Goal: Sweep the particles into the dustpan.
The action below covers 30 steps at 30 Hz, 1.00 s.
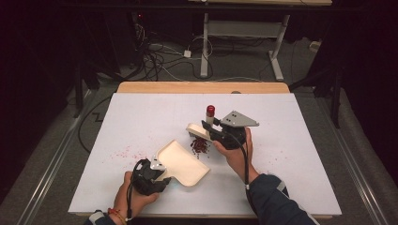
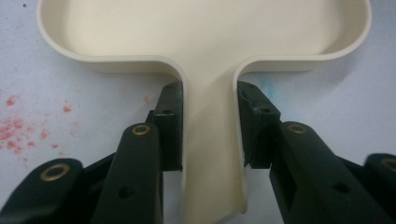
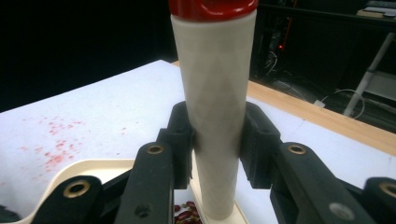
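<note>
Nearest us, at the table's near edge, our left gripper (image 1: 157,169) has its jaws closed on the handle of the cream dustpan (image 1: 184,162); in the left gripper view both pads press the handle's (image 2: 210,140) sides, and the pan spreads out toward twelve o'clock. Our right gripper (image 1: 210,127) is clamped on the upright white handle of the brush (image 3: 215,116), which has a red cap (image 1: 210,109) on top; the brush head (image 1: 197,131) sits at nine o'clock of that gripper. Between the two tools, just at one o'clock of the dustpan's open lip, lies a small pile of red beans (image 1: 199,146), close beside the brush head. Red dust (image 1: 123,153) speckles the white table (image 1: 141,117) at nine o'clock of the pan. Wide bare surface runs toward twelve, nine and three o'clock; the near edge lies close behind our left hand (image 1: 136,194).
</note>
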Tool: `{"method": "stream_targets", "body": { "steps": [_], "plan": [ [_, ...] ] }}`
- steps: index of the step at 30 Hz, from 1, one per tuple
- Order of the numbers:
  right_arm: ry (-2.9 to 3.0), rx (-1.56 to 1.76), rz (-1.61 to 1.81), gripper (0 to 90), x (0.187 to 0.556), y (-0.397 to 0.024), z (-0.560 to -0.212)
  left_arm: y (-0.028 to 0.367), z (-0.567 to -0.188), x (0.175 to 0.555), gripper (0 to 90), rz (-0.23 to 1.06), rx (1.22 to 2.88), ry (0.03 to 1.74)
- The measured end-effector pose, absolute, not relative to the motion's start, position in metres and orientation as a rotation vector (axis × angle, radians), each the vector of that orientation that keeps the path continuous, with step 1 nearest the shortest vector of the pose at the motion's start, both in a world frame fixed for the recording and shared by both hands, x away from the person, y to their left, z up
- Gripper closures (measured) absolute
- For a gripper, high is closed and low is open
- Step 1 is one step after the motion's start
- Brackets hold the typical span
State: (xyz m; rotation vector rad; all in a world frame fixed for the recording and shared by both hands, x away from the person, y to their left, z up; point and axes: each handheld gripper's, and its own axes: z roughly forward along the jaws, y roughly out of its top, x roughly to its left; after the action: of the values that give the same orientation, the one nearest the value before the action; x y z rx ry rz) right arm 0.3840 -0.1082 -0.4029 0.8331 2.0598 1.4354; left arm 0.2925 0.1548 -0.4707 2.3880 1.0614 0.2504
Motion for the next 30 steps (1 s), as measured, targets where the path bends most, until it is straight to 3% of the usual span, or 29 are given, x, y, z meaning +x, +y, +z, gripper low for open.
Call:
{"method": "stream_targets", "body": {
  "steps": [30],
  "plan": [
    [2.105, 0.787, 1.414, 68.1, 0.333, -0.077, -0.4, 0.136, -0.472, 0.319, 63.1, 0.257, 2.367, 1.124]
  ]
}}
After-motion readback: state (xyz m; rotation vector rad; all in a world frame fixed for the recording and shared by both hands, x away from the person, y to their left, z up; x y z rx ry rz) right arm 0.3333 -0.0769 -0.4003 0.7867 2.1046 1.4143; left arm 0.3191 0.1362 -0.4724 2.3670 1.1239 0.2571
